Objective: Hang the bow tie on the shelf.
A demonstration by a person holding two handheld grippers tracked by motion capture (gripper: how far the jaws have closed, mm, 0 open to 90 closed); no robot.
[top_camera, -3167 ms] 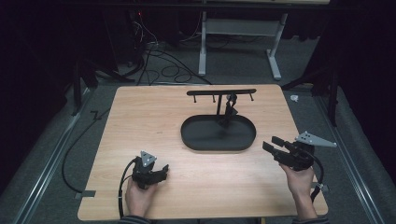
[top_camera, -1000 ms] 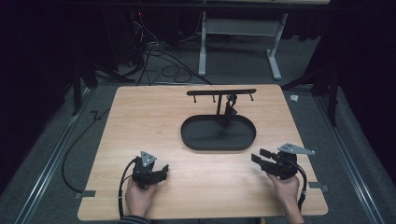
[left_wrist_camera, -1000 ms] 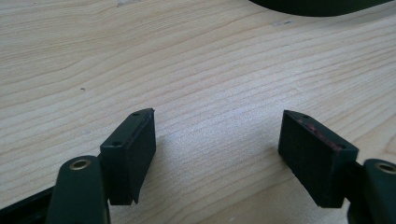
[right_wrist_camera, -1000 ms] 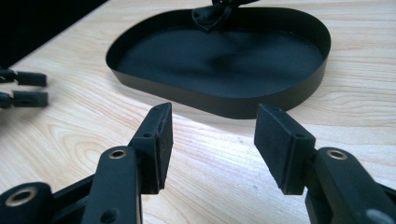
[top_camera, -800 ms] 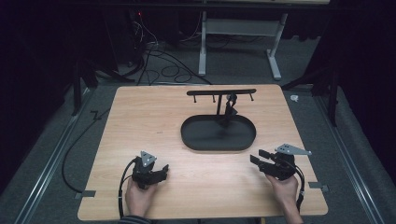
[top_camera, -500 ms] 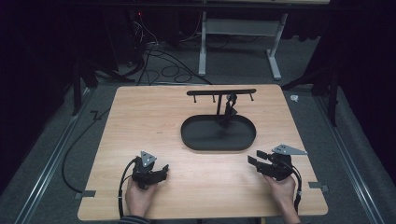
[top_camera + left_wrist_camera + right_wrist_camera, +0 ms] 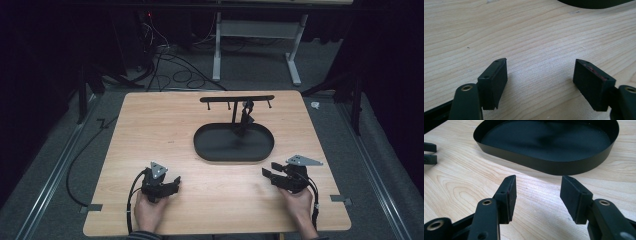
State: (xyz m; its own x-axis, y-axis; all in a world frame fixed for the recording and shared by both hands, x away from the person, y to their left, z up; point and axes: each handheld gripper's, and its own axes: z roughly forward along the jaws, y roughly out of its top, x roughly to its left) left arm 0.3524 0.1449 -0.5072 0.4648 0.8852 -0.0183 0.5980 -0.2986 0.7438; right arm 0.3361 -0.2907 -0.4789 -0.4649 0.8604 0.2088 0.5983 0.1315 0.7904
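Wooden surface, light grain. Black oval tray sits toward the middle-right of it, shallow-walled, with a slim upright post rising from its far side and a horizontal bar across the top with short pegs hanging down. A small dark item hangs at the post; too small to make out. Left gripper lies low at the near-left part of the surface, held in the person's left hand, grey three-cornered plate on top, cable looping back toward the near edge. In the left gripper view its jaws stand wide apart just above bare wood, nothing between them, the tray's edge far off at the top. Right gripper at the near-right, held in the right hand, pointing leftward and toward the tray, near its front wall but not touching. In the right gripper view its jaws are parted, nothing between the pads, the tray's front wall just ahead; the left gripper's jaw tips show at the left edge. Tray floor looks bare in that view.
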